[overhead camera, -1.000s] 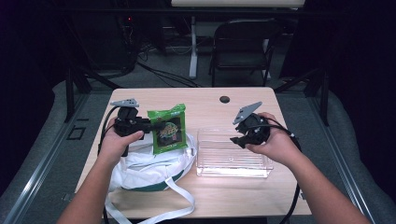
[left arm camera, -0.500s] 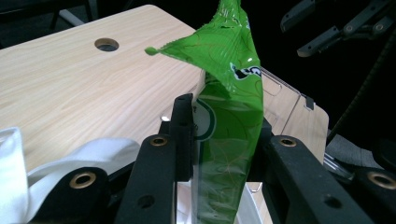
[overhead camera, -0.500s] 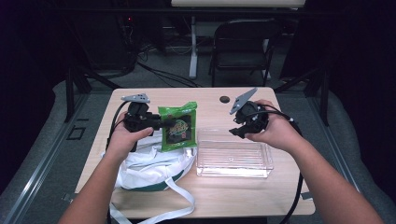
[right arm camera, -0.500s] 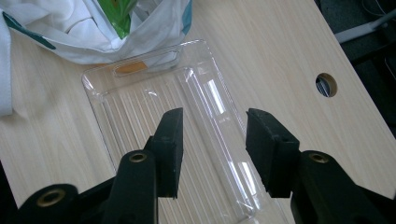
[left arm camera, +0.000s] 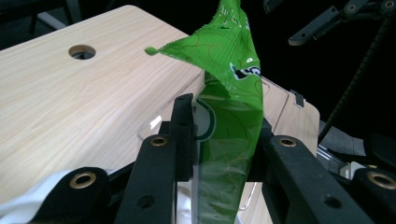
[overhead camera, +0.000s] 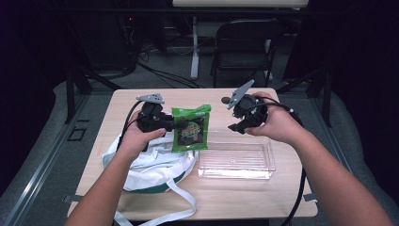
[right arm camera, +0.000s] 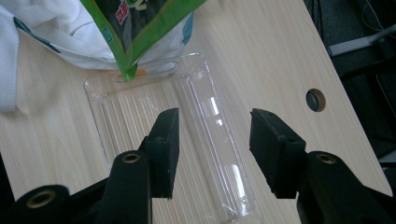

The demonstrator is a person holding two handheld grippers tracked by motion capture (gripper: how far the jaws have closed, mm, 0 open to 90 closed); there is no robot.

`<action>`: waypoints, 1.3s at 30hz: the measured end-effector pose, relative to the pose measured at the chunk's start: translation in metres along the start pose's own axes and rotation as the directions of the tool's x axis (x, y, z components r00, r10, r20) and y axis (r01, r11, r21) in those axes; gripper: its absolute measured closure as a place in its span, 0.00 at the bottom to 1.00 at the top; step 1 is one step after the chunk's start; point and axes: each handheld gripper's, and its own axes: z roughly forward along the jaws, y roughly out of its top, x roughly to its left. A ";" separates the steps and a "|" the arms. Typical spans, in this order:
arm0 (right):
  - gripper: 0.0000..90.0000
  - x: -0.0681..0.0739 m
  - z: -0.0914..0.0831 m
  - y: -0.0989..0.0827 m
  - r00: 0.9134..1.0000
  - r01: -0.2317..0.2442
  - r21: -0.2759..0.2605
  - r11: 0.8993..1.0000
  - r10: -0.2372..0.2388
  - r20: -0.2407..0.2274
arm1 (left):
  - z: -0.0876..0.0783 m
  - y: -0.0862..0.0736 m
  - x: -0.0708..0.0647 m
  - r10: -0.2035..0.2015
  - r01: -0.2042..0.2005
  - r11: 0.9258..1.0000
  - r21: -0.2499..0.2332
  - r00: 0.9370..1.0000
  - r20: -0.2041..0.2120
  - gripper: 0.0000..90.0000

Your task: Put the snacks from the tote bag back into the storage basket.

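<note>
A green snack packet (overhead camera: pixel 190 128) hangs upright above the table, pinched at its left edge by my left gripper (overhead camera: pixel 173 125), which is shut on it. In the left gripper view the packet (left arm camera: pixel 229 116) stands between the two black jaws. My right gripper (overhead camera: pixel 234 127) floats to the right of the packet with its jaws apart and nothing between them; the right gripper view has that gripper (right arm camera: pixel 212 140) open over a clear plastic tray (right arm camera: pixel 154 140). The tray (overhead camera: pixel 235 160) lies on the table below both grippers. A white cloth bag (overhead camera: pixel 150 165) lies under my left forearm.
The wooden table (overhead camera: pixel 282 197) has a round cable hole (right arm camera: pixel 315 100) near its far edge. A black folding chair (overhead camera: pixel 244 52) stands behind the table, with cables on the floor. A white strap (overhead camera: pixel 183 200) of the bag trails toward the front edge.
Both grippers rose and moved away from me; the left one lifted the green packet up off the bag, and the right one came in closer to the packet.
</note>
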 end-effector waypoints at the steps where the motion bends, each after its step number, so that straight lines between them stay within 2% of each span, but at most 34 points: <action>1: 0.58 -0.001 -0.001 0.001 1.000 0.001 0.001 1.000 -0.001 0.002 | 0.002 0.001 -0.001 0.000 0.000 1.000 0.002 1.000 0.004 0.80; 9: 0.53 -0.004 -0.007 0.009 0.999 0.035 0.018 0.999 -0.035 0.002 | 0.016 0.007 -0.008 0.030 -0.030 0.999 0.020 0.999 0.028 0.80; 11: 0.50 -0.005 -0.010 0.013 0.998 0.066 0.038 0.997 -0.067 0.012 | 0.021 0.008 -0.010 0.039 -0.040 0.999 0.026 0.999 0.035 0.80; 15: 0.48 -0.005 -0.010 0.014 0.998 0.069 0.025 0.997 -0.069 0.014 | 0.025 0.010 -0.012 0.040 -0.041 0.999 0.026 0.998 0.045 0.80; 23: 0.45 -0.005 -0.011 0.021 0.994 0.109 0.044 0.993 -0.110 0.018 | 0.036 0.014 -0.018 0.065 -0.067 0.997 0.029 0.996 0.066 0.80; 27: 0.44 -0.004 -0.011 0.025 0.992 0.123 0.048 0.991 -0.124 0.010 | 0.039 0.016 -0.021 0.077 -0.079 0.997 0.025 0.994 0.073 0.80; 28: 0.44 -0.004 -0.011 0.027 0.990 0.139 0.057 0.989 -0.140 0.007 | 0.040 0.016 -0.021 0.080 -0.082 0.996 0.025 0.994 0.074 0.80; 33: 0.44 -0.001 -0.009 0.031 0.989 0.151 0.056 0.987 -0.150 -0.012 | 0.045 0.015 -0.023 0.091 -0.093 0.995 0.031 0.993 0.075 0.80; 39: 0.44 0.001 -0.004 0.037 0.983 0.183 0.092 0.979 -0.180 -0.040 | 0.049 0.015 -0.025 0.115 -0.118 0.993 0.030 0.990 0.086 0.80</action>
